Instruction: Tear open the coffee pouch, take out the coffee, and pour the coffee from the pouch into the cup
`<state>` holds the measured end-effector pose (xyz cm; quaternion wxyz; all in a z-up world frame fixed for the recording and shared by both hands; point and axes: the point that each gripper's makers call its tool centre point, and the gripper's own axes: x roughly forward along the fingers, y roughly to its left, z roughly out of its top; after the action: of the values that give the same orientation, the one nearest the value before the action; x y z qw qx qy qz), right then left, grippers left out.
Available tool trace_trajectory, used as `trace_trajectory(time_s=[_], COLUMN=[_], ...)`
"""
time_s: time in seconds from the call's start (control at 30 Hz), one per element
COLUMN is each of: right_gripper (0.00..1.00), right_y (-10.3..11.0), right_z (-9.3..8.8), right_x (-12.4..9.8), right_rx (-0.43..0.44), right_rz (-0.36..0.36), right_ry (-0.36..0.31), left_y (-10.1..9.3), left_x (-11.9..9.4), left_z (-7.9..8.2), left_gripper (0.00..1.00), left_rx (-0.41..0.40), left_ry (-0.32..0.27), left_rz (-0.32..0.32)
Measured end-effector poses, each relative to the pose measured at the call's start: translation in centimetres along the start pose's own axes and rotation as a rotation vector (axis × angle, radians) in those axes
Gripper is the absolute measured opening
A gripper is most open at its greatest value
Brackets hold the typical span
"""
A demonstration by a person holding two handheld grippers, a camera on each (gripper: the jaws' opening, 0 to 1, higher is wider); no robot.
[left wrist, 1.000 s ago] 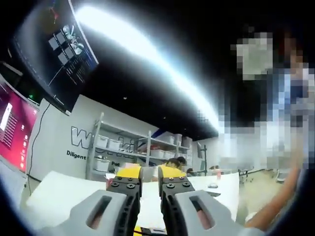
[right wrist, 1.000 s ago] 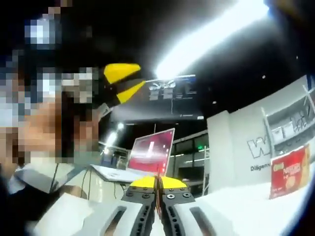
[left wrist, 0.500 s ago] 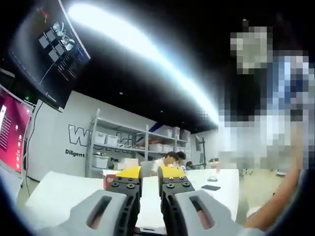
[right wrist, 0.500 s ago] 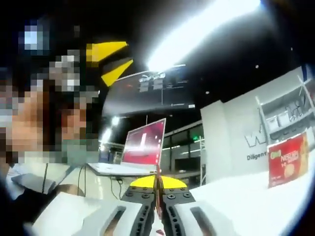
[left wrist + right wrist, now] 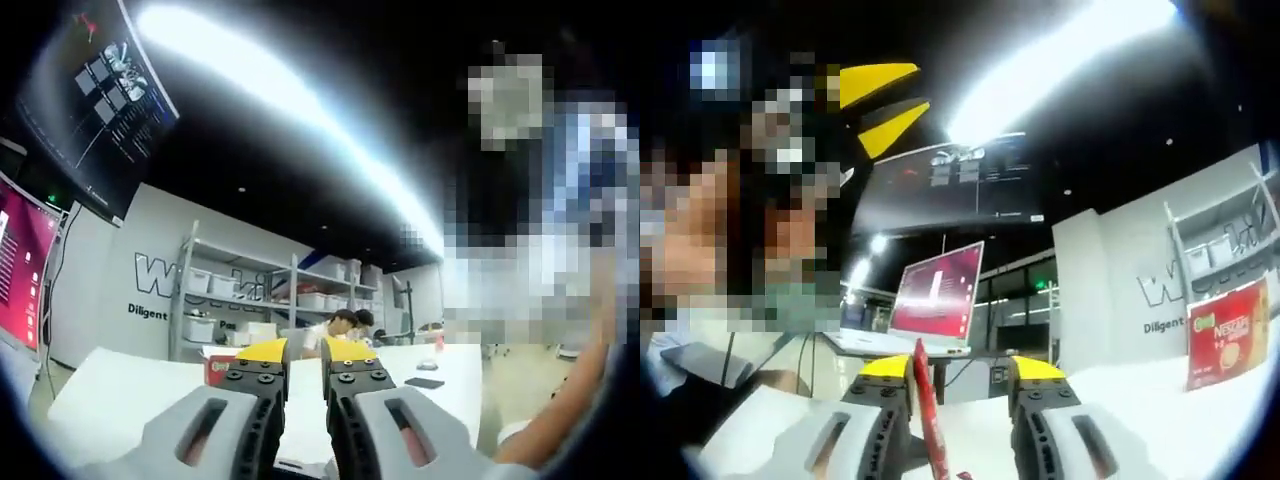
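Open white desk lies ahead. Right gripper spread wide, a red pouch edge-on against one jaw; left gripper seemingly near-clenched, empty.

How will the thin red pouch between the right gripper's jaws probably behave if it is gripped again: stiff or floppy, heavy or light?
The red pouch shows edge-on as a thin strip, so it is probably light and floppy. It stands beside one jaw of the open right gripper; it may slip or bend away when squeezed.
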<state>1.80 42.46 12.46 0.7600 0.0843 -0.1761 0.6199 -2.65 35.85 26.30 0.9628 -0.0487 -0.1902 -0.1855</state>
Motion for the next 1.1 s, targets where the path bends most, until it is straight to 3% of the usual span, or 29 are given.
trace_trajectory(time_s=[0.23, 0.37, 0.53, 0.6, 0.77, 0.87, 0.97, 1.1], right_gripper=[0.51, 0.53, 0.53, 0.53, 0.52, 0.52, 0.51, 0.51], right_y=[0.9, 0.5, 2.0, 2.6, 3.0, 3.5, 4.1, 3.5], right_z=[0.4, 1.1, 3.7, 4.4, 5.8, 6.8, 6.9, 6.4], right_x=[0.0, -0.8, -2.7, -3.9, -6.1, -8.7, -10.1, -10.4], right_rx=[-0.079, -0.046, -0.106, -0.164, -0.211, -0.210, -0.230, -0.212], right_rz=[0.015, -0.006, 0.004, 0.002, -0.006, -0.003, -0.001, -0.007], right_ry=[-0.004, -0.024, -0.042, -0.020, -0.012, -0.006, 0.002, 0.018], left_y=[-0.2, -0.5, -0.7, -0.7, -1.0, -1.3, -1.3, -1.2], left_x=[-0.1, -0.1, 0.2, 0.3, 0.7, 0.9, 1.0, 1.3], left_z=[0.2, 0.3, 0.4, 0.3, 0.1, 0.0, -0.1, -0.5], left_gripper=[0.15, 0.15, 0.15, 0.15, 0.15, 0.15, 0.15, 0.15], left_rx=[-0.005, -0.007, -0.006, -0.007, -0.003, 0.001, 0.001, -0.002], left_ry=[-0.008, -0.013, -0.013, -0.010, -0.001, 0.004, 0.005, 0.017], left_rz=[-0.005, -0.014, -0.024, -0.027, -0.035, -0.039, -0.040, -0.038])
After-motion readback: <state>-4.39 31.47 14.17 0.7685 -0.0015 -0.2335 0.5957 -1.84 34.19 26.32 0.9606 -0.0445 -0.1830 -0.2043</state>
